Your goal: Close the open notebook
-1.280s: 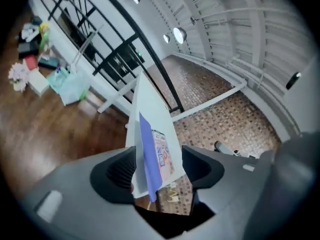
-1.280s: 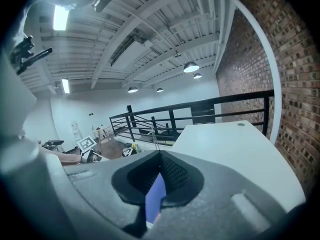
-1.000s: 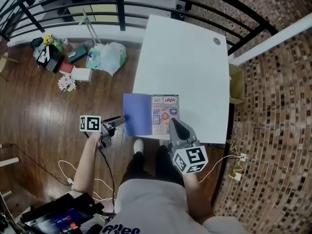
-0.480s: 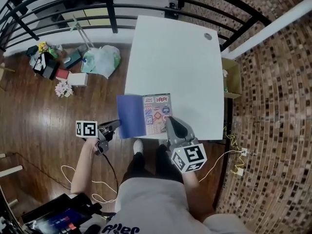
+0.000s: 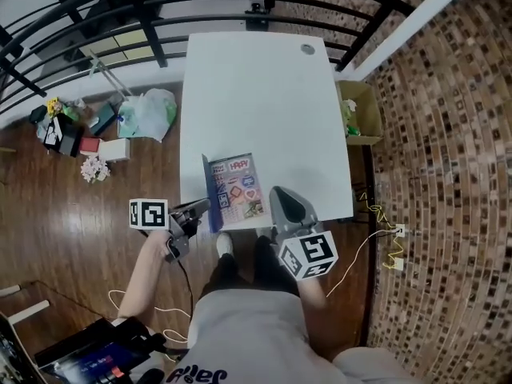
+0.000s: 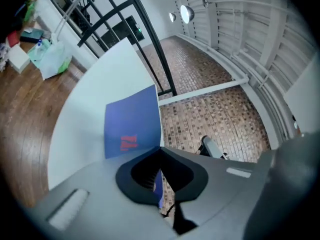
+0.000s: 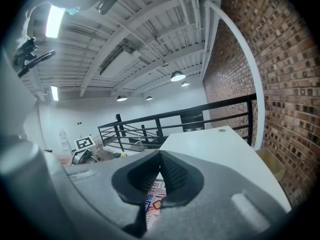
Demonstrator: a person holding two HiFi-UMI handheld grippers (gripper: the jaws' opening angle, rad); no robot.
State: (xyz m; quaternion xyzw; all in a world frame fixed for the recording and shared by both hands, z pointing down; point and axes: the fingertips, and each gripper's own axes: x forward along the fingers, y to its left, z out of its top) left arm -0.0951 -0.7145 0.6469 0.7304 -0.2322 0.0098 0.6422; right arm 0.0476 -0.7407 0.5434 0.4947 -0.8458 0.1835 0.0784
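Observation:
The notebook lies at the near edge of the white table (image 5: 256,94), its sticker-covered page (image 5: 240,186) facing up. Its blue cover (image 5: 209,192) stands almost upright along the left side. My left gripper (image 5: 202,206) is shut on the cover's near lower edge. In the left gripper view the blue cover (image 6: 131,121) rises just past the closed left gripper (image 6: 160,148), and a strip of blue shows between the jaws. My right gripper (image 5: 278,192) hangs just right of the notebook, shut and empty. In the right gripper view the sticker page (image 7: 152,201) shows below the right gripper (image 7: 160,153).
A black railing (image 5: 160,6) runs behind the table. On the wooden floor to the left lie a plastic bag (image 5: 148,112) and small clutter (image 5: 64,130). A cardboard box (image 5: 356,112) stands at the table's right. Cables (image 5: 384,246) trail on the floor.
The blue cover lay flat, spread to the left; now it stands nearly upright. My left gripper has risen and moved right with it. My right gripper has drifted a little.

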